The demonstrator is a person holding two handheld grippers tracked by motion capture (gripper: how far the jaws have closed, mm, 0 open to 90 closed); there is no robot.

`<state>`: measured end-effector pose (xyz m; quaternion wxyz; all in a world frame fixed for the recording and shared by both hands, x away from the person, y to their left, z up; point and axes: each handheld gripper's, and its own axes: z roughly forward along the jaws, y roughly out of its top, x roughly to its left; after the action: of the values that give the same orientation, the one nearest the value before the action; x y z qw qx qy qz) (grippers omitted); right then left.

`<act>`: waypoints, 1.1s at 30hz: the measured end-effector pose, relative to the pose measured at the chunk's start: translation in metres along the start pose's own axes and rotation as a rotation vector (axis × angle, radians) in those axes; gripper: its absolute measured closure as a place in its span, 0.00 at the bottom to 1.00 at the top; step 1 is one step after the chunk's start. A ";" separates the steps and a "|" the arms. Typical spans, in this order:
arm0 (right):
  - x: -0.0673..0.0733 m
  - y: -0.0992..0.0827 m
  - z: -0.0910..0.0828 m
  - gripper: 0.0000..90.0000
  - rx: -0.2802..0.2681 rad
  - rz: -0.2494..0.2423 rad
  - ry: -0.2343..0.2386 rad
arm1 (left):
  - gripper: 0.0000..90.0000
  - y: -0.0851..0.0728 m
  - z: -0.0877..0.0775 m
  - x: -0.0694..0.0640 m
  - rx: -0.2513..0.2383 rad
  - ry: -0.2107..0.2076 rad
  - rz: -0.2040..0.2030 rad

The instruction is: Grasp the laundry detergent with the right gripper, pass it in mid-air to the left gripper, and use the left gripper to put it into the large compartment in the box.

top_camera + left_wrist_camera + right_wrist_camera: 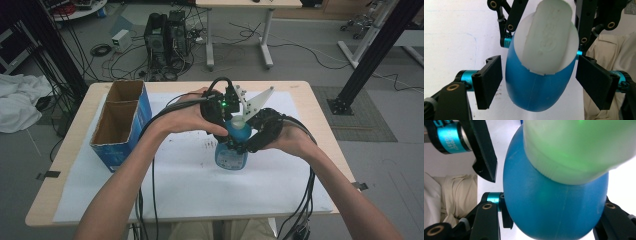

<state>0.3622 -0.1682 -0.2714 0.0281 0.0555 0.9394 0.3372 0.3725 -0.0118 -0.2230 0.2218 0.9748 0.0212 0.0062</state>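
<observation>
Blue bottle [536, 87] sits between the spread left claw [539, 82]; right claw [554, 220] clamps it.

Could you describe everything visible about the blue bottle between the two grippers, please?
The blue bottle looks like smooth plastic, with a rounded body, a printed label and a white flip cap, which is shut. It is upright at the middle of the white sheet on the table. The right gripper clasps its body from both sides. The left gripper brackets the shoulder below the cap, its fingers open with a gap on each side.
</observation>
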 end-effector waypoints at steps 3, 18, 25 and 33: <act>0.001 0.001 0.002 0.51 0.003 0.005 0.004 | 0.25 0.000 0.001 0.000 0.005 -0.001 0.007; 0.001 0.001 0.003 0.51 0.006 0.016 0.008 | 0.32 -0.001 0.005 0.001 0.002 -0.010 0.002; 0.001 0.001 0.003 0.51 0.006 0.016 0.009 | 0.33 -0.001 0.004 0.001 0.004 -0.006 0.003; 0.001 0.001 0.006 0.51 0.005 0.012 0.007 | 0.35 -0.001 0.005 0.002 0.001 -0.013 0.006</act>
<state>0.3616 -0.1639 -0.2753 0.0225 0.0599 0.9399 0.3353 0.3741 -0.0133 -0.2281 0.2213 0.9751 0.0168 0.0004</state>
